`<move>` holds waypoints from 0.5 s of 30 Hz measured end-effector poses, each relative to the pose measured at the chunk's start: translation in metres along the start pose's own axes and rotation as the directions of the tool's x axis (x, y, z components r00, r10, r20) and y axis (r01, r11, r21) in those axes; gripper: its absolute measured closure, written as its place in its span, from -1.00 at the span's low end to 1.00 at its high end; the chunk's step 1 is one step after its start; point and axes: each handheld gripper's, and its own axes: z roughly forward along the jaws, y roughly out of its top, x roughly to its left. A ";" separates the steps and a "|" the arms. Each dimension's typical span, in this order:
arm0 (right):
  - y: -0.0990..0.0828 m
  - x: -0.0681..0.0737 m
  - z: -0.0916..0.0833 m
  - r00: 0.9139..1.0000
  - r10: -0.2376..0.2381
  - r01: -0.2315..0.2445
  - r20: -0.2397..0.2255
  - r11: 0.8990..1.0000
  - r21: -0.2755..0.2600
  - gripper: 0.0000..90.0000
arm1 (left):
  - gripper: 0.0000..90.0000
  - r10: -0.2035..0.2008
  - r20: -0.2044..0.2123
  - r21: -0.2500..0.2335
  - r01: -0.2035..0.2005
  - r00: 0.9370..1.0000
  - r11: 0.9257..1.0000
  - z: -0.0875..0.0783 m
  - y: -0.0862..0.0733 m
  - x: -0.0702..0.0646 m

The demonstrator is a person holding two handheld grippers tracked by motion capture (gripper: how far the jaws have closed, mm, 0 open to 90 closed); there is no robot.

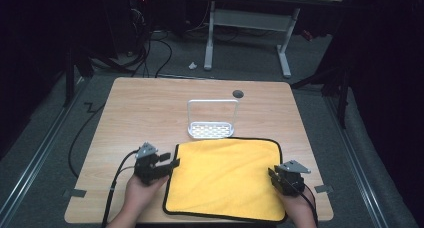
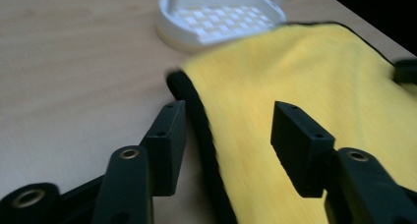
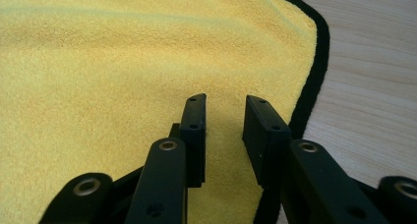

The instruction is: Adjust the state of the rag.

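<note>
From the high view we look forward and down on the whole wooden table point(image 1: 145, 103) from above the person's side, far enough back to take in the floor and a desk frame point(image 1: 247, 35) beyond it. In the left gripper view we sit low and close over the table, looking along the left gripper point(image 2: 223, 130) across the yellow cloth point(image 2: 305, 101) toward the white rack point(image 2: 221, 20). In the right gripper view we hover just as near, looking along the right gripper point(image 3: 223, 121) over the cloth's black-edged border. All three views share the cloth; the high and left gripper views also share the rack.
</note>
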 end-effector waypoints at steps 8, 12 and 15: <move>-0.001 0.001 0.001 1.000 0.003 -0.003 -0.005 1.000 -0.009 0.64 | 0.26 -0.144 0.055 0.114 0.138 0.988 0.984 0.053 0.025 0.017; 0.000 0.004 0.000 1.000 -0.008 0.007 -0.017 1.000 -0.007 0.64 | 0.82 -0.048 0.028 0.052 0.046 0.998 0.998 0.037 0.024 0.005; 0.001 0.011 0.000 0.999 -0.024 0.024 -0.046 1.000 -0.005 0.62 | 0.82 0.051 0.002 -0.060 -0.051 0.999 0.997 -0.002 0.025 -0.006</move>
